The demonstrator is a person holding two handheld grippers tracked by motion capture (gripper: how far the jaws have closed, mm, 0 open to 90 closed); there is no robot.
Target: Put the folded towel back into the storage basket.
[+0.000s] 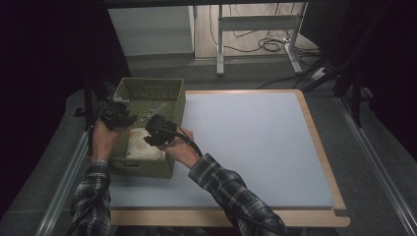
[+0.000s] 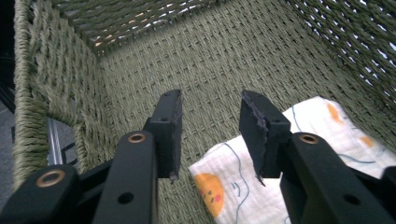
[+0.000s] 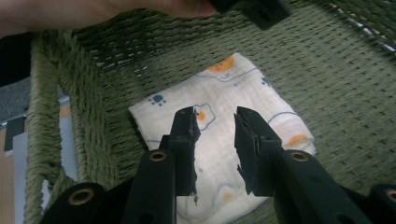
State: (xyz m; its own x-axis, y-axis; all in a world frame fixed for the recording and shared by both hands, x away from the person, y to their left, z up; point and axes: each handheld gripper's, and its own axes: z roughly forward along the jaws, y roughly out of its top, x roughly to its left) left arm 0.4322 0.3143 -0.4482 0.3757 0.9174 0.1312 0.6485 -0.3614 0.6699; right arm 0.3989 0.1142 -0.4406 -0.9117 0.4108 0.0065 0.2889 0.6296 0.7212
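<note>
Fingers (image 2: 169, 130) of left gripper (image 2: 211, 133) and right gripper (image 3: 215, 149) partly apart, gripping nothing, poised above folded cloth (image 3: 219, 135) lying flat on woven basket (image 2: 233, 60) floor, seemingly just released.

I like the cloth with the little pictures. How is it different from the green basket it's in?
The folded cloth is cream white with small orange and blue pictures; the basket is plain olive green. The cloth looks soft and smooth, while the basket is woven from rope-like cord with gaps in its walls. The cloth lies flat on the bottom; the basket's walls stand up around it. Both gripper views look down into the basket at the cloth.
</note>
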